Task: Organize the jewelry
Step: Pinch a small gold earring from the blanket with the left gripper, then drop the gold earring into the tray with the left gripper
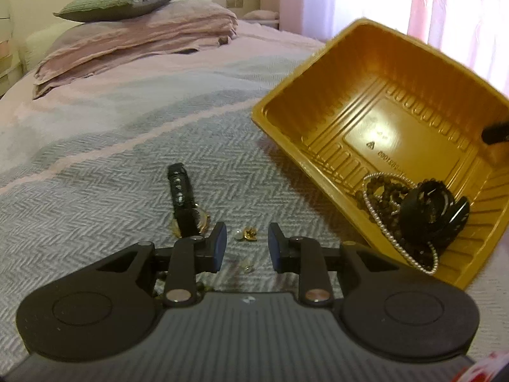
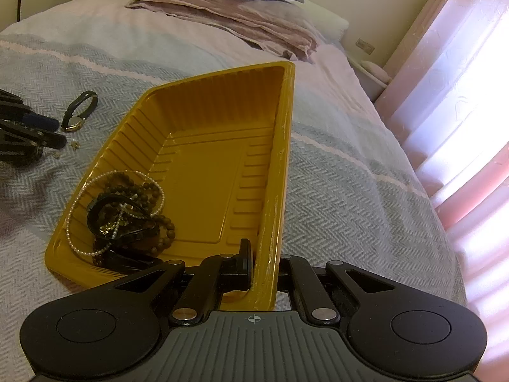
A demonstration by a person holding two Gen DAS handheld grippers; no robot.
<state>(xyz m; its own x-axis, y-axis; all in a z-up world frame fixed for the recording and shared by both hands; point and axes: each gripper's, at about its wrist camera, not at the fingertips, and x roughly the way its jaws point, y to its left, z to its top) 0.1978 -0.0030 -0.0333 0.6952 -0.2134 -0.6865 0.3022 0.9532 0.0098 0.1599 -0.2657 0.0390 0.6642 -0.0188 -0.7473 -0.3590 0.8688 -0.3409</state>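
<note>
A yellow plastic tray (image 1: 381, 133) (image 2: 206, 175) stands tilted on the bed. My right gripper (image 2: 265, 264) is shut on its near side wall, one finger inside and one outside. A pearl necklace (image 1: 381, 222), dark bead strings and black bangles (image 2: 127, 213) lie heaped in the tray's low corner. My left gripper (image 1: 246, 227) hovers low over the bedspread, open with nothing between its pads. A small gold earring (image 1: 249, 234) lies on the cover just past its fingertips. A black-strapped gold watch (image 1: 184, 203) (image 2: 78, 114) lies just left of them.
Another tiny piece (image 1: 247, 267) lies on the cover under the left gripper's jaws. Folded pink bedding (image 1: 143, 38) and a grey-green pillow (image 1: 121, 0) sit at the head of the bed. Bright pink curtains (image 2: 461, 95) hang along the bed's right side.
</note>
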